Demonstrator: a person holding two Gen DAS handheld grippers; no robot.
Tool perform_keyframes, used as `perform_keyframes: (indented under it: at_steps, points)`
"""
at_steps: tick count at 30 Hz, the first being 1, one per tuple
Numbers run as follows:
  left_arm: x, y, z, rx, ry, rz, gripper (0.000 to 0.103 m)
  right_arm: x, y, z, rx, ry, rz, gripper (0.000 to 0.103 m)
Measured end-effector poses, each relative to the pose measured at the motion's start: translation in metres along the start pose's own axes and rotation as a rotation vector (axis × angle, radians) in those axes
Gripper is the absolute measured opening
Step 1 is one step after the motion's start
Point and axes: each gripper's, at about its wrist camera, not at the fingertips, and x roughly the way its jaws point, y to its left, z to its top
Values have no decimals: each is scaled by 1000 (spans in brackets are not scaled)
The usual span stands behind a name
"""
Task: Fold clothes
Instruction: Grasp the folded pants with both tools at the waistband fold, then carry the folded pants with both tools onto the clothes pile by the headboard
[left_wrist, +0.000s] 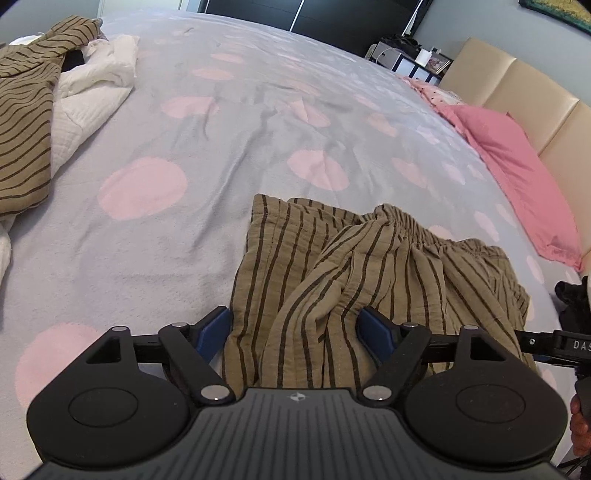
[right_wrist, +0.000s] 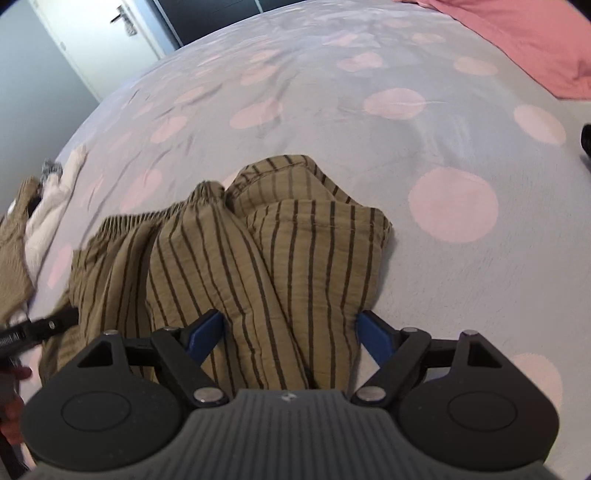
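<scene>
A crumpled tan garment with dark stripes (left_wrist: 354, 266) lies on the grey bedspread with pink dots (left_wrist: 177, 147). It also shows in the right wrist view (right_wrist: 258, 251). My left gripper (left_wrist: 295, 332) stands wide open with its blue fingers (left_wrist: 214, 332) on either side of the near fabric. My right gripper (right_wrist: 291, 332) is also wide open, its blue fingers (right_wrist: 373, 332) straddling the same garment from the other side. Neither gripper pinches the cloth. The right gripper's body shows at the far right of the left wrist view (left_wrist: 554, 343).
A second striped tan garment (left_wrist: 26, 122) and a white garment (left_wrist: 96, 81) lie piled at the bed's far left. A pink pillow (left_wrist: 517, 173) lies against a beige headboard (left_wrist: 535, 99). A white door (right_wrist: 103, 33) stands beyond the bed.
</scene>
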Motion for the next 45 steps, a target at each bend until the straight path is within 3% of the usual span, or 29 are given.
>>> perform_keyframes:
  at_steps: [5, 9, 13, 16, 18, 19, 22, 24, 27, 32, 45]
  points:
    - [-1, 3, 2, -37, -22, -73, 76, 1, -4, 3, 39, -23, 24, 83]
    - [5, 0, 3, -6, -12, -33, 76, 1, -7, 5, 67, -35, 53, 83]
    - [7, 3, 8, -46, -23, -23, 75, 3, -3, 6, 66, -42, 61, 83]
    - [11, -7, 7, 10, -19, -3, 75, 7, 7, 6, 33, -36, 93, 83]
    - [15, -11, 5, 24, -10, -19, 63, 11, 17, 5, -6, -17, 107, 80]
    - [16, -13, 5, 26, -8, -23, 61, 13, 23, 4, -32, -13, 99, 79]
    - [16, -13, 6, 31, -15, -4, 44, 15, 35, 4, -103, -19, 53, 61]
    - [15, -12, 7, 35, -19, -2, 35, 15, 37, 5, -115, -23, 43, 37]
    - [12, -14, 6, 61, -27, -18, 23, 15, 37, 8, -111, -23, 68, 18]
    - [2, -21, 6, 103, -54, -23, 12, 5, 46, 9, -148, -62, 93, 15]
    - [-44, -39, 12, 119, -149, -83, 9, -47, 48, 19, -131, -196, 152, 14]
